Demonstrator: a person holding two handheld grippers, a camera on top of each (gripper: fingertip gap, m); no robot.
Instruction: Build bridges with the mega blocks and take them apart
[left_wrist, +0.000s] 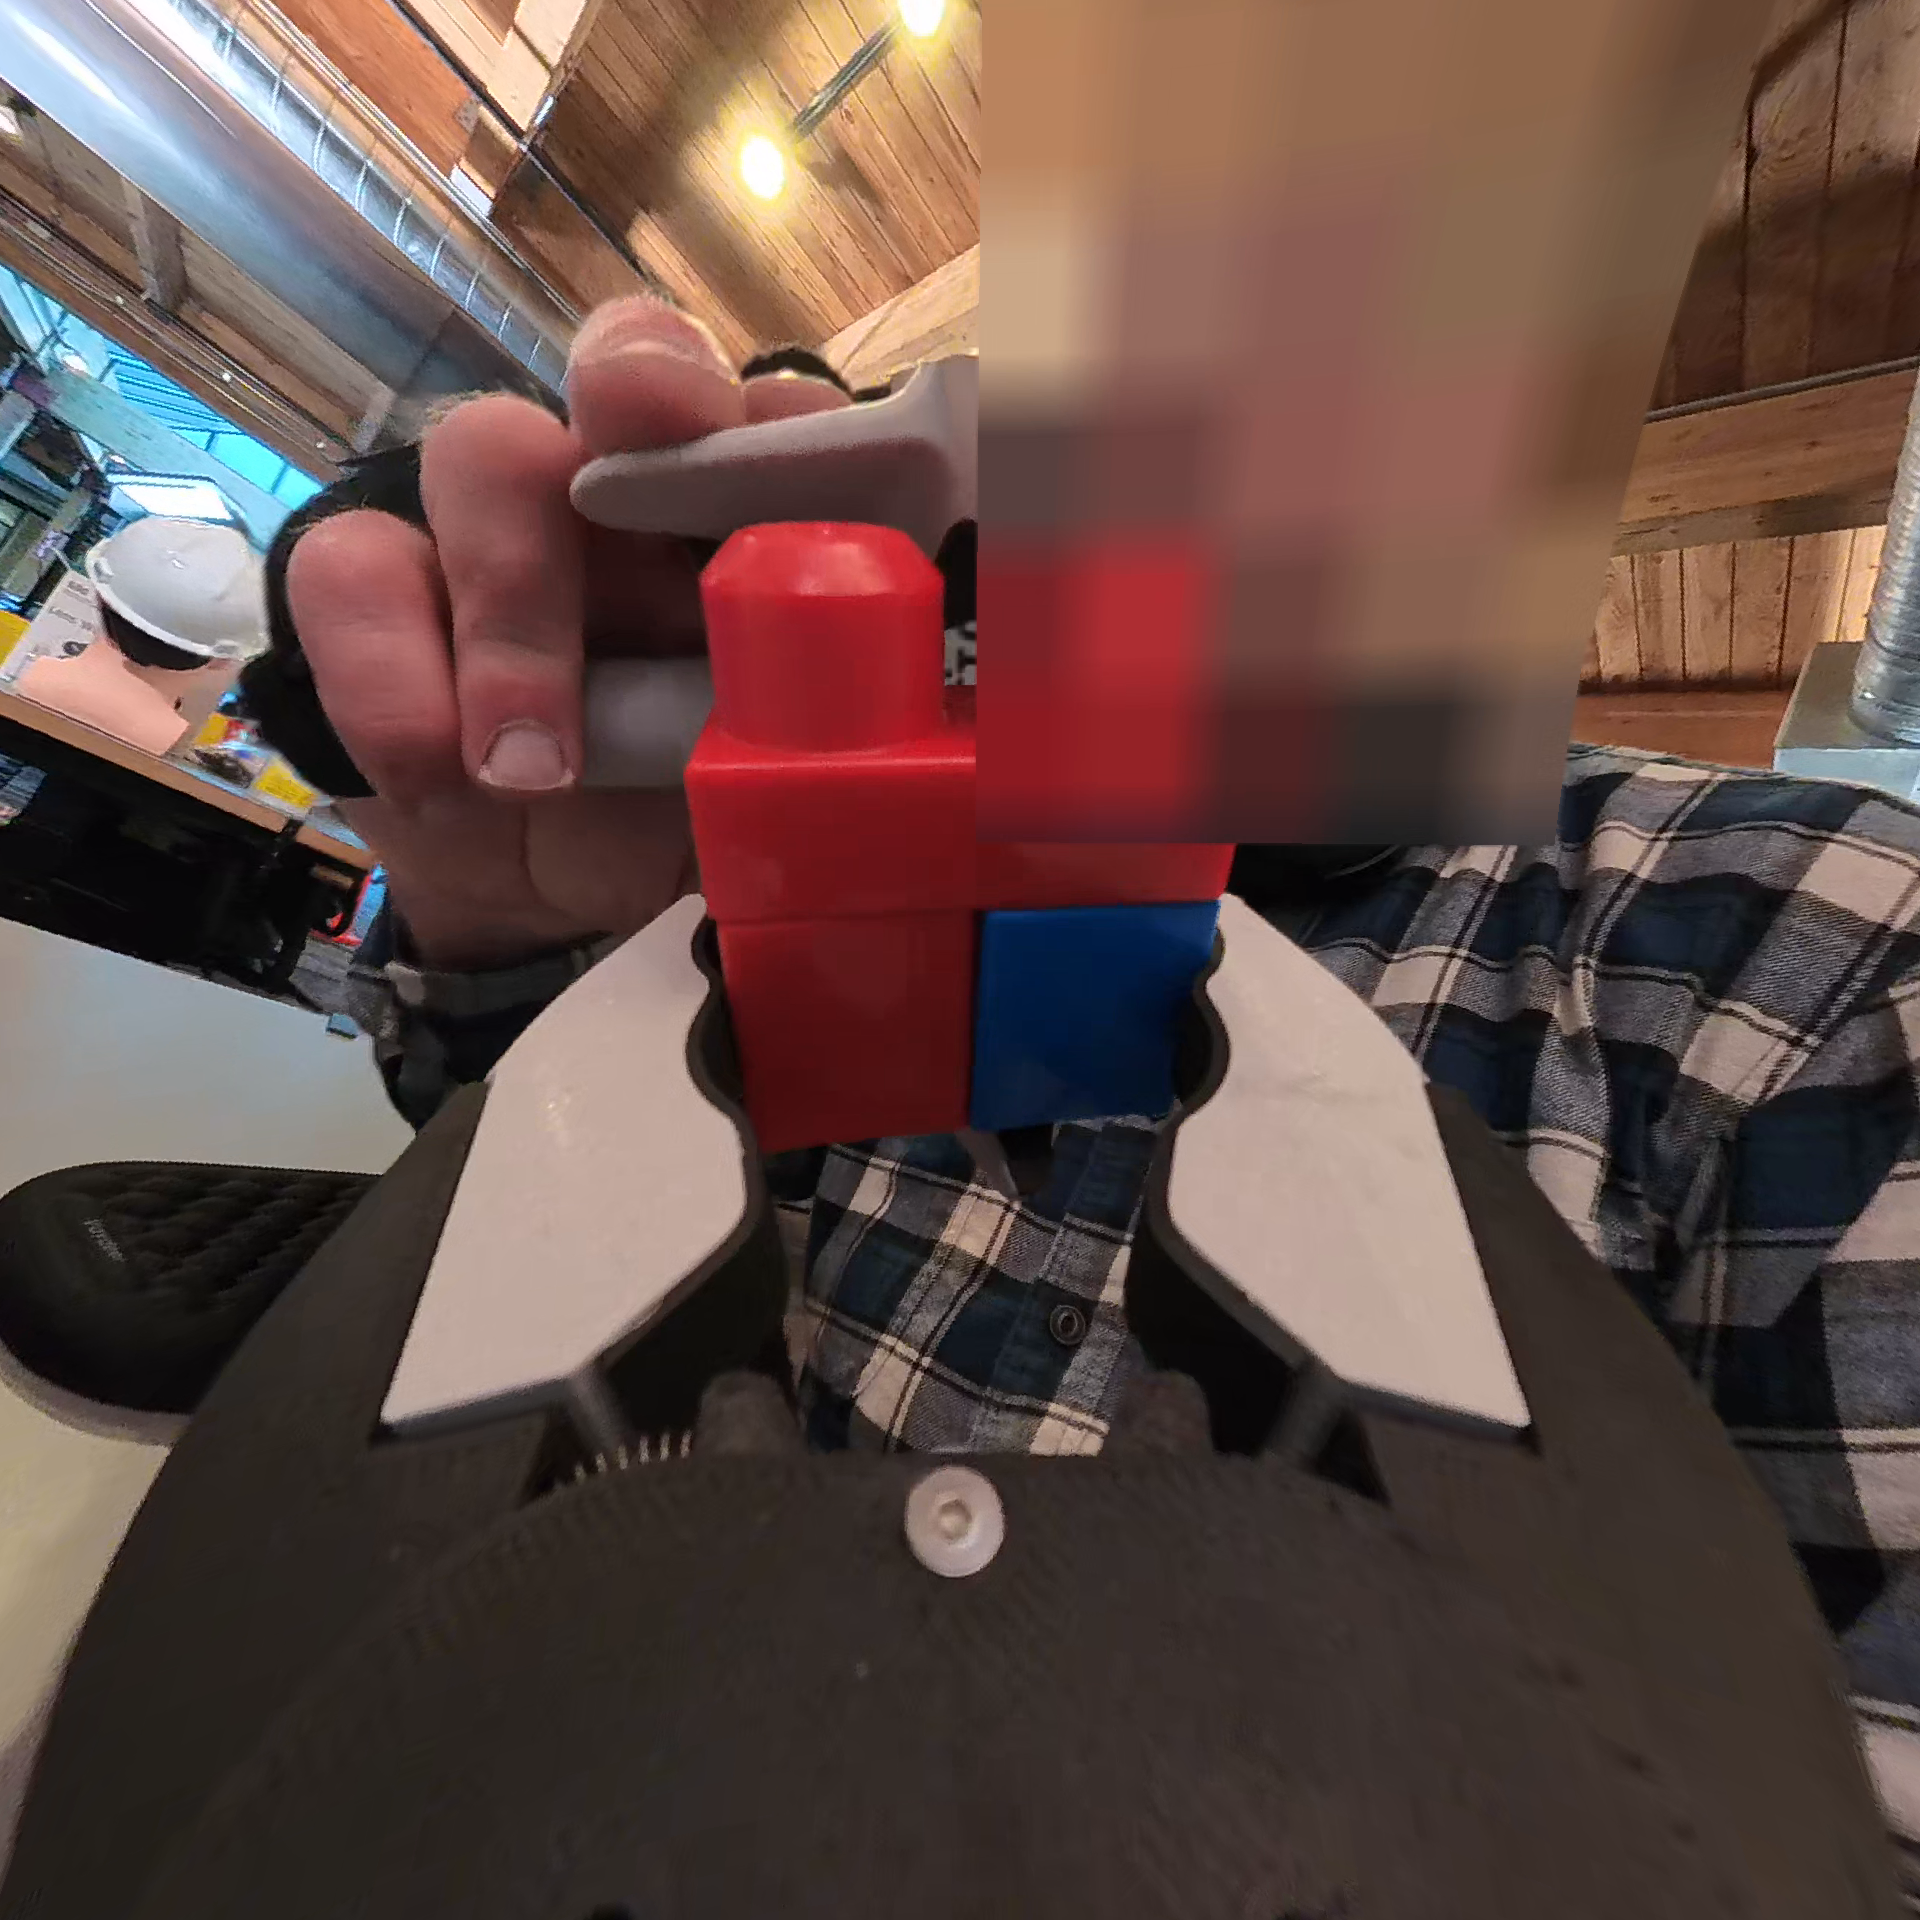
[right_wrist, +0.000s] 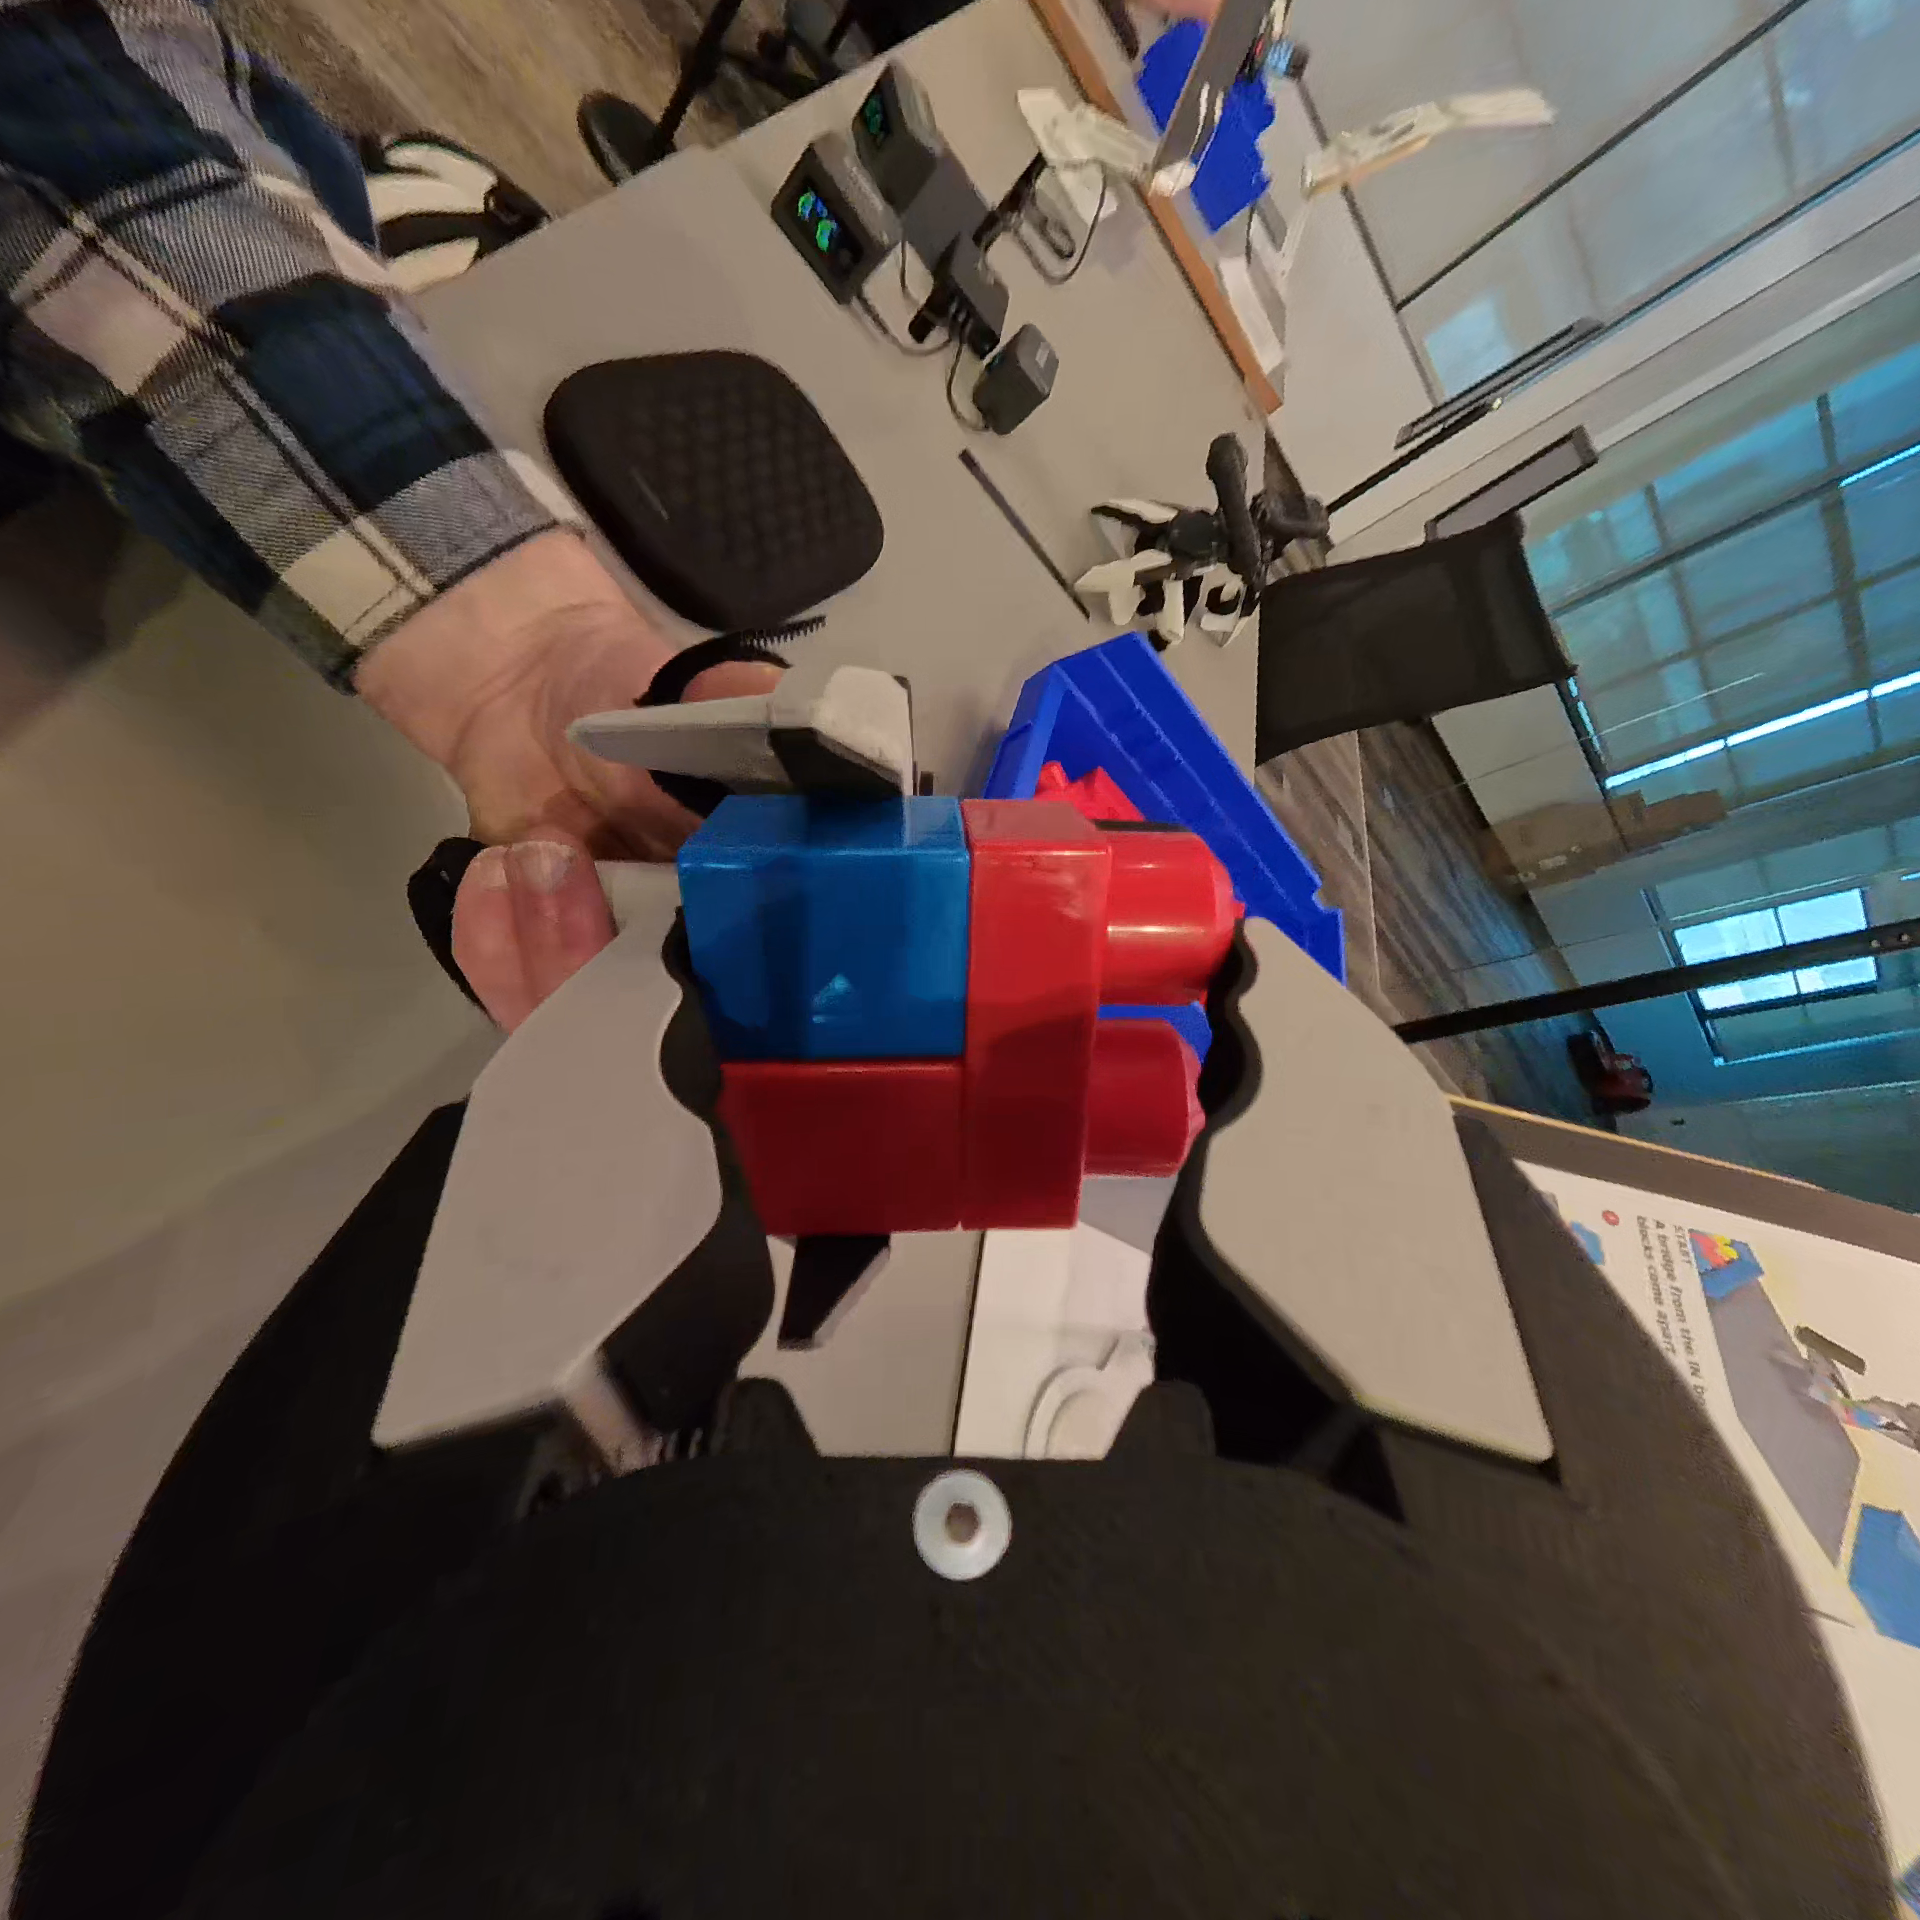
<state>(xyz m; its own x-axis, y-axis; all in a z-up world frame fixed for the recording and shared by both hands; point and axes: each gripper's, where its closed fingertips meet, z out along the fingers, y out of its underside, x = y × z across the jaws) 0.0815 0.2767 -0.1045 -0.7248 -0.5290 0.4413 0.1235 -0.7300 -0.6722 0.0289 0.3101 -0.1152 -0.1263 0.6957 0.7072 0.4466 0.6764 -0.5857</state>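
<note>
1. Grey plastic fingers of the left gripper (left_wrist: 961, 1018) are clamped on the block bridge (left_wrist: 966, 883), one pad pressing the short red plastic leg block (left_wrist: 847, 1029), the other the short blue plastic leg block (left_wrist: 1086, 1013), both legs plugged under a long red two-stud top block (left_wrist: 831, 821).
2. Over on the right gripper (right_wrist: 961, 1023), the same bridge (right_wrist: 925, 1018) lies sideways between the fingers: one pad on the blue leg's end, the other against a red stud, so it grips the stack lengthwise.
3. Both tools hold one bridge, up in the air and off the table, between the person's two hands.
4. In the left wrist view the person's right hand (left_wrist: 457, 665) and a grey finger of the other gripper crowd the top of the bridge; a blurred patch covers its far stud.
5. Behind the bridge, a blue-and-white plaid shirt (left_wrist: 1558, 1091) fills the background.
6. In the right wrist view the left hand (right_wrist: 520, 727) sits just behind the blue leg.
7. Further out: a blue plastic bin (right_wrist: 1174, 748) with red blocks inside rests on the grey table (right_wrist: 644, 270), partly hidden by the bridge.
8. Near it, a black padded rest (right_wrist: 717, 488), small black chargers with cables (right_wrist: 914, 208), and a spare gripper (right_wrist: 1184, 561) lying flat.
9. At the right edge, a printed instruction sheet (right_wrist: 1756, 1382).
</note>
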